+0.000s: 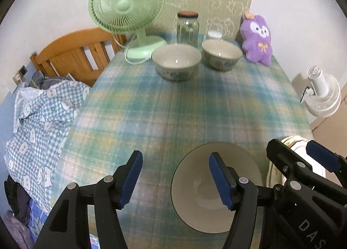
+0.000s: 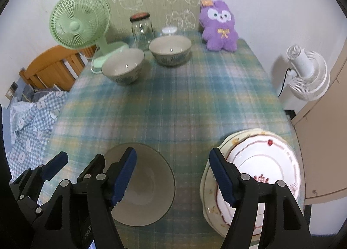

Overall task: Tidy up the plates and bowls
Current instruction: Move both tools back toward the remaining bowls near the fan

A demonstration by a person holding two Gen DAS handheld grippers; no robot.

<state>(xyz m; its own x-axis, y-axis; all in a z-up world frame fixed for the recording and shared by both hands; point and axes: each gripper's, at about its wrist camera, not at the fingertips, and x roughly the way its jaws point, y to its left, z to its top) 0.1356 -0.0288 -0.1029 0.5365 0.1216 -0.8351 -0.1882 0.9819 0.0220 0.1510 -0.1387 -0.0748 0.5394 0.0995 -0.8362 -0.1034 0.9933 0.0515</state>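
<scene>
Near bowl [image 2: 141, 186] lies left of stacked plates [image 2: 260, 168] (two bowls [image 2: 123, 66] sit behind).

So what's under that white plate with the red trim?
Under the white plate lies a cream plate, its flowered rim peeking out. Anything beneath that, or its middle, is covered.

Green fan [image 1: 126, 6], glass jar [image 1: 187, 28], purple plush [image 1: 257, 38] — perhaps a rabbit.
</scene>
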